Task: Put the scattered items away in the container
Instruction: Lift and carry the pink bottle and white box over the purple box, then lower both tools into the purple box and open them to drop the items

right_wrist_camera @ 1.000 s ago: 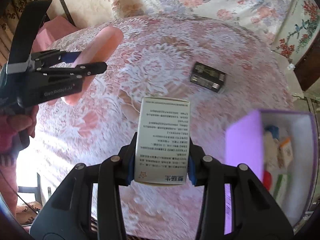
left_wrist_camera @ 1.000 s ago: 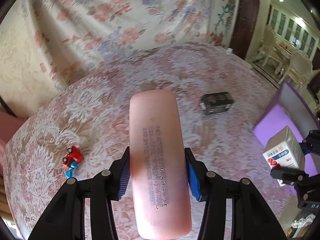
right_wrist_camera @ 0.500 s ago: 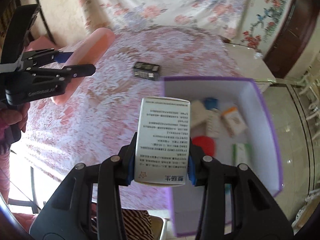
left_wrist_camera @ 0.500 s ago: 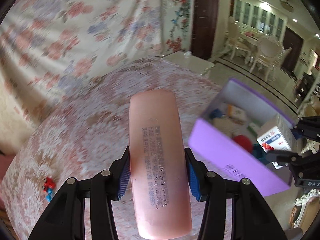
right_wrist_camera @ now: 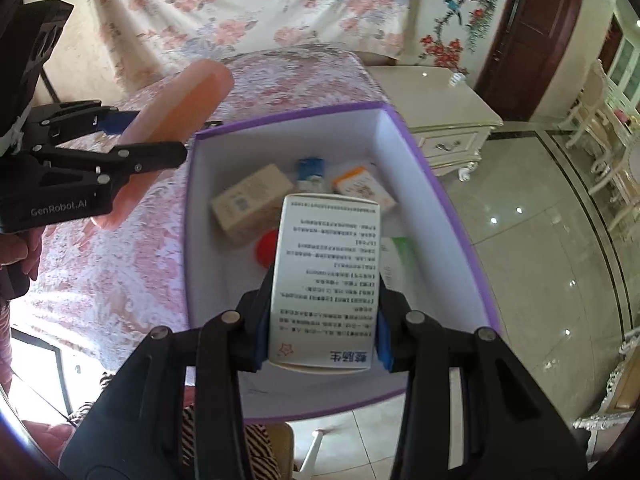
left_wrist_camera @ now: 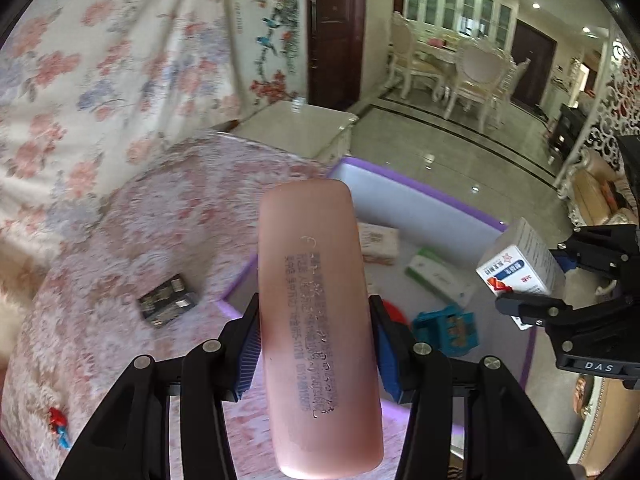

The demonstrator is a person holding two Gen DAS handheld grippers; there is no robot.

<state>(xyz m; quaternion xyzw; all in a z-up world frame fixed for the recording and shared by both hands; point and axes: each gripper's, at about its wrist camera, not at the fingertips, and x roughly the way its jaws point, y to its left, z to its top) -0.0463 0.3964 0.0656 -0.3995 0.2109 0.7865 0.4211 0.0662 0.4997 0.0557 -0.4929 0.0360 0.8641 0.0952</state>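
So both my grippers are clamped: left gripper [left_wrist_camera: 314, 344] on the pink case [left_wrist_camera: 318, 320], right gripper [right_wrist_camera: 322, 326] on the medicine box [right_wrist_camera: 326, 280], hovering above the purple container [right_wrist_camera: 436, 184] for dropping.

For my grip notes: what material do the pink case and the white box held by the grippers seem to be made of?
Pink case: probably hard plastic or coated metal, with a smooth satin finish; soft sheen, rounded ends, stamped lettering. White box: thin printed cardboard, slightly glossy; sharp folded edges, fine printed text.

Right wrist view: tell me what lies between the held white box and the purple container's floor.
Open air only: the white box, clamped in the right gripper, hangs above the purple container, over a red item.
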